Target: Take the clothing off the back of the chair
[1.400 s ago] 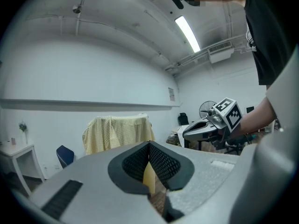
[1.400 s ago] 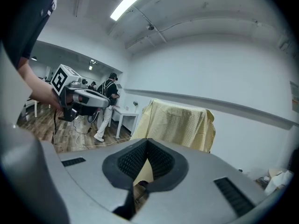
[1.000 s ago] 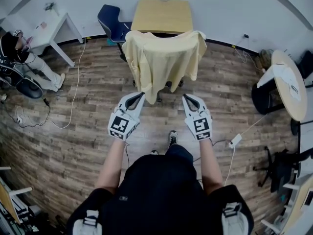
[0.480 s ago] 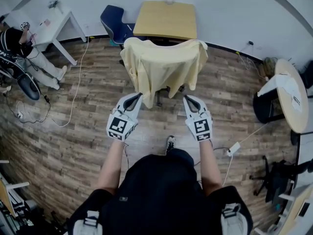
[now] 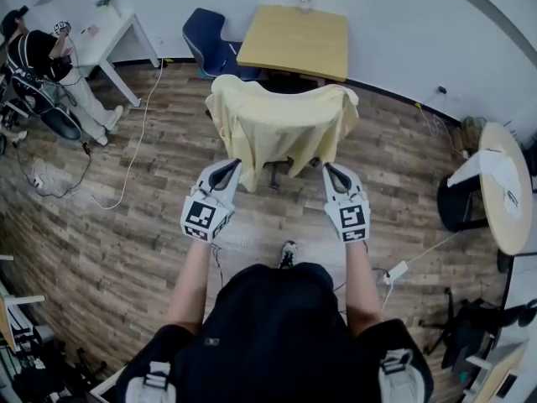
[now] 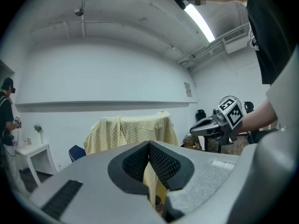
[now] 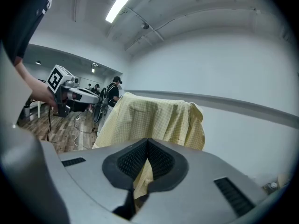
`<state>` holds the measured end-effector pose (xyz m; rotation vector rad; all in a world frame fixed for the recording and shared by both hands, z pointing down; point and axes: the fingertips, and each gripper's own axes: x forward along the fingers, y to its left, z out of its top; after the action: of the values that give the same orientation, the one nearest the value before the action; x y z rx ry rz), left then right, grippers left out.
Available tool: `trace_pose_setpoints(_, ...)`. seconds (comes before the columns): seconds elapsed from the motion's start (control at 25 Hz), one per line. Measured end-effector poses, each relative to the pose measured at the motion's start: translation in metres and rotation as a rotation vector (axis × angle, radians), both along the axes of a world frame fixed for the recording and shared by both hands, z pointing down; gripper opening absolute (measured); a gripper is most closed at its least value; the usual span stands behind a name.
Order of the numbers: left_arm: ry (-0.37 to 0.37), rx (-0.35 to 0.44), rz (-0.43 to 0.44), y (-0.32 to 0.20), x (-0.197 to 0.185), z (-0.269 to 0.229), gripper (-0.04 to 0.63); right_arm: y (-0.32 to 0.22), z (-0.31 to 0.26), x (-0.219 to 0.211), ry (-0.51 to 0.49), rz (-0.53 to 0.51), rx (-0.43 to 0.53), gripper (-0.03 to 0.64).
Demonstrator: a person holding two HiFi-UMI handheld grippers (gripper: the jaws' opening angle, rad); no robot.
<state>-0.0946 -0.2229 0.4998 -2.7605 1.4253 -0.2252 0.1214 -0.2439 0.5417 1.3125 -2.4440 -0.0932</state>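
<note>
A pale yellow checked shirt (image 5: 281,124) hangs over the back of a chair, hiding most of the chair. In the head view my left gripper (image 5: 230,165) points at the shirt's lower left edge and my right gripper (image 5: 330,169) at its lower right edge. Both are shut with nothing in them. In the left gripper view the shirt (image 6: 131,132) stands a little way ahead of the shut jaws, with the right gripper (image 6: 202,126) off to the side. In the right gripper view the shirt (image 7: 156,118) also lies ahead, apart from the jaws.
Behind the chair stand a wooden table (image 5: 294,40) and a blue chair (image 5: 205,40). A white table (image 5: 105,36) and a seated person (image 5: 33,53) are at the far left. A round table (image 5: 508,183) is at the right. Cables and a power strip (image 5: 394,271) lie on the wood floor.
Both grippers have moved forward with the person toward the chair, the shirt now nearer and larger. Both stay shut and empty.
</note>
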Motion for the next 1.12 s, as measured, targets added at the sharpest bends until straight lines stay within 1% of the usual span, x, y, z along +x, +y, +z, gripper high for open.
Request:
trace_pose_setpoints(0.2,-0.004,-0.021,-0.054,-0.011,0.002,0.002,0.0,-0.023,-0.005,0.01,-0.008,-0.026,0.016,-0.005)
trace_pose_setpoints(0.48,-0.014,0.012,-0.106,-0.022,0.009,-0.006,0.0,-0.044,-0.009,0.02,-0.009,-0.066,0.032,-0.005)
trace_pose_setpoints(0.64,-0.008,0.048,-0.165,-0.025,0.0,-0.017,0.001,-0.051,-0.013,0.031,-0.006,-0.066,0.048,-0.005)
trace_pose_setpoints(0.76,-0.005,0.052,-0.203,-0.027,-0.01,-0.02,0.0,-0.059,-0.016,0.039,-0.003,-0.054,0.059,-0.005)
trace_pose_setpoints(0.96,-0.014,0.063,-0.237,-0.035,-0.033,-0.026,0.002,-0.071,-0.014,0.039,0.003,-0.056,0.062,-0.005)
trace_pose_setpoints(1.12,-0.014,0.062,-0.237,-0.045,-0.05,-0.03,0.002,-0.082,-0.017,0.04,0.005,-0.014,0.059,-0.005)
